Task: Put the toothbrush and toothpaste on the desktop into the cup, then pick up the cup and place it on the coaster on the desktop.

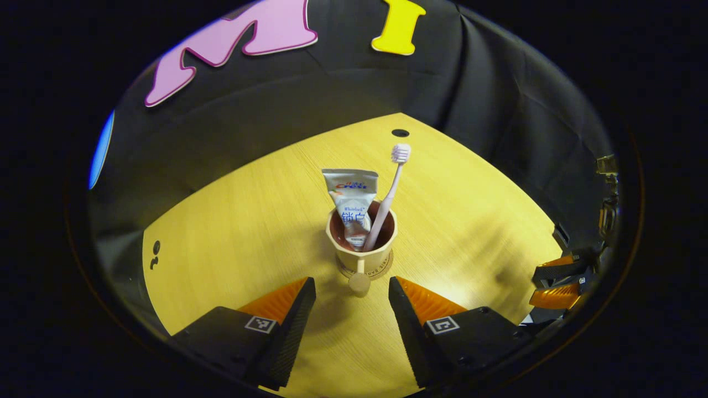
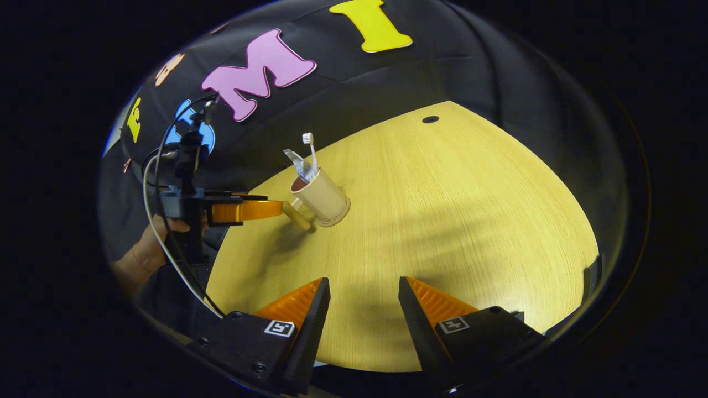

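Note:
A beige cup [image 1: 362, 253] with a stubby handle stands upright on a round coaster [image 1: 387, 266] on the wooden desktop [image 1: 249, 221]. Inside it stand a toothpaste tube [image 1: 352, 202] and a pink toothbrush [image 1: 390, 190], bristles up. My left gripper [image 1: 352, 296] is open, its fingers apart on either side of the handle and just short of it, touching nothing. In the right gripper view the cup [image 2: 323, 198] stands at the far left with the left gripper [image 2: 249, 211] level beside its handle. My right gripper [image 2: 364, 301] is open over bare desktop, well away from the cup.
A small dark hole [image 1: 400, 133] marks the desktop's far corner. The black cloth wall closes the back. A hand [image 2: 146, 249] holds the left gripper with a white cable trailing down. The right gripper [image 1: 558, 282] shows at the right edge of the left gripper view.

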Action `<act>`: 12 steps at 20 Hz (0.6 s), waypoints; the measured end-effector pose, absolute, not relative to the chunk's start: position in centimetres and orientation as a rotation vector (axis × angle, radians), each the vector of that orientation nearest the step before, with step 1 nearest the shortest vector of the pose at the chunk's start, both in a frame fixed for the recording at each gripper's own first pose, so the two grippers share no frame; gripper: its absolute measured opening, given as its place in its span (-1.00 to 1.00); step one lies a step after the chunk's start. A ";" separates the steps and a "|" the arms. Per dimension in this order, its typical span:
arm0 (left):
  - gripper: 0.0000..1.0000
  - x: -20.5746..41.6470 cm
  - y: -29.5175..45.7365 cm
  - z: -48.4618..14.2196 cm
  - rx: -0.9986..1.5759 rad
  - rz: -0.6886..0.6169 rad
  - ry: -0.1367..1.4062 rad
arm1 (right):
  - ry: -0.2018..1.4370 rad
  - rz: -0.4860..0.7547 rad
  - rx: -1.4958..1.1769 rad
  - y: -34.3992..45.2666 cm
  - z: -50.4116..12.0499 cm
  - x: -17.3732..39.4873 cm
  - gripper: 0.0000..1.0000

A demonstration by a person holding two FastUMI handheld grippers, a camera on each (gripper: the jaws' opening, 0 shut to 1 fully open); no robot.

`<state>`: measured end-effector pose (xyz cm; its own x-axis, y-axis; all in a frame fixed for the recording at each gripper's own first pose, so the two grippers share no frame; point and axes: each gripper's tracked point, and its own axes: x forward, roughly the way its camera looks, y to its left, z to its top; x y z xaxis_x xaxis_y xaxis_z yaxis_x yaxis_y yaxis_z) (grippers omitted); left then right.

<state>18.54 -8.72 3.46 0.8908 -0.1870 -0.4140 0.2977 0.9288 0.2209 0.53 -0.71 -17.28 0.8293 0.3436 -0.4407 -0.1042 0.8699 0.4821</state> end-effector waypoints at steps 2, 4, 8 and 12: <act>0.65 16.7 -8.0 4.3 0.256 -0.248 0.350 | 0.532 0.260 0.447 0.2 -16.1 0.9 0.55; 0.65 14.6 -7.3 4.8 0.215 -0.262 0.321 | 0.519 0.277 0.431 1.2 -15.1 1.1 0.56; 0.66 10.4 -4.8 5.5 0.129 -0.254 0.276 | 0.494 0.311 0.400 3.5 -13.1 1.2 0.68; 0.67 6.8 -1.9 5.8 0.074 -0.198 0.222 | 0.465 0.329 0.358 5.5 -11.4 1.3 0.80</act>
